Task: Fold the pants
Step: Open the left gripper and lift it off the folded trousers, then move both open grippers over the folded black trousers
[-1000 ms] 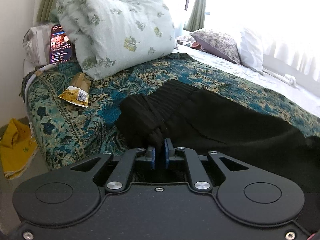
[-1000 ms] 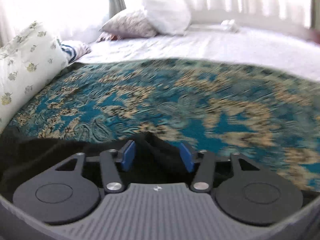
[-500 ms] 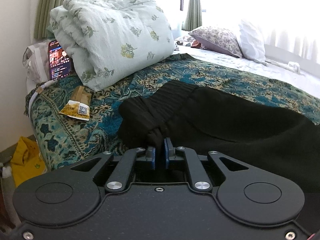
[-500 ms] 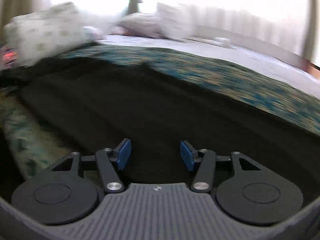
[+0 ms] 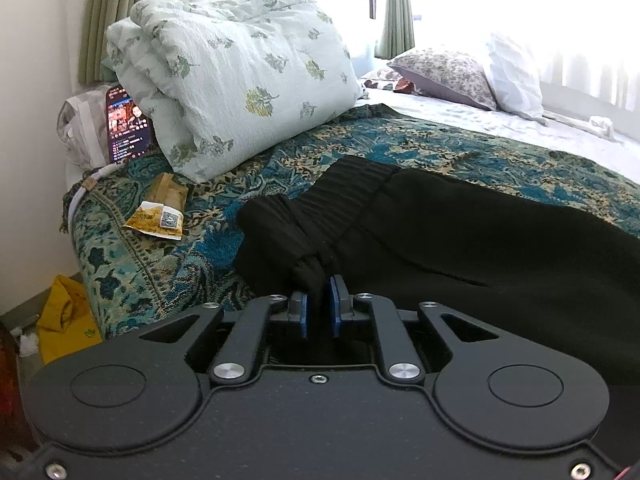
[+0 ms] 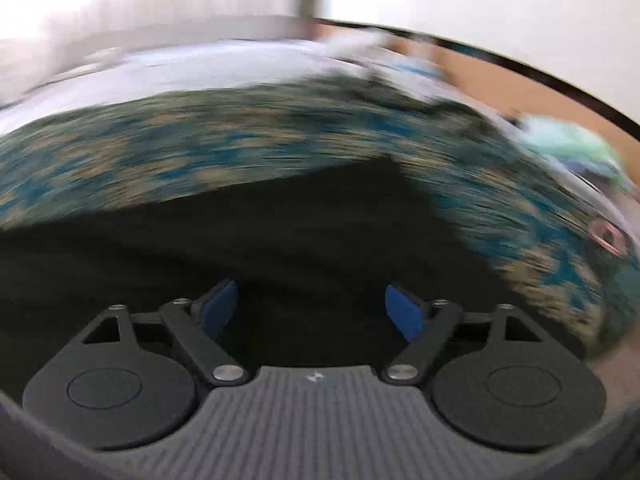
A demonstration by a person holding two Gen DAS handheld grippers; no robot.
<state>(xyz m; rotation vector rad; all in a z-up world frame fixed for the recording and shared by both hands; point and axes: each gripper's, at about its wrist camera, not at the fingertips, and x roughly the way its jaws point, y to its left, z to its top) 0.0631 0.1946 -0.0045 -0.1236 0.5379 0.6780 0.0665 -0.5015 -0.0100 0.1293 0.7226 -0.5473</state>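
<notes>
Black pants (image 5: 460, 236) lie on a teal patterned bedspread (image 5: 168, 264), with the ribbed waistband (image 5: 344, 196) toward the left. My left gripper (image 5: 319, 312) is shut on a bunched fold of the waistband edge near the bed's front. In the right wrist view, which is motion-blurred, the pants (image 6: 260, 232) spread across the bedspread (image 6: 200, 148). My right gripper (image 6: 312, 308) is open wide and empty just above the black cloth.
A folded floral quilt (image 5: 240, 76) and a lit phone (image 5: 128, 124) sit at the back left. A yellow packet (image 5: 158, 220) lies by the waistband. Pillows (image 5: 472, 72) lie far back. A yellow cloth (image 5: 64, 328) lies on the floor at left.
My right gripper has swung fast across the pants toward their other end and opened wider. My left gripper keeps its hold on the waistband and has barely moved.
</notes>
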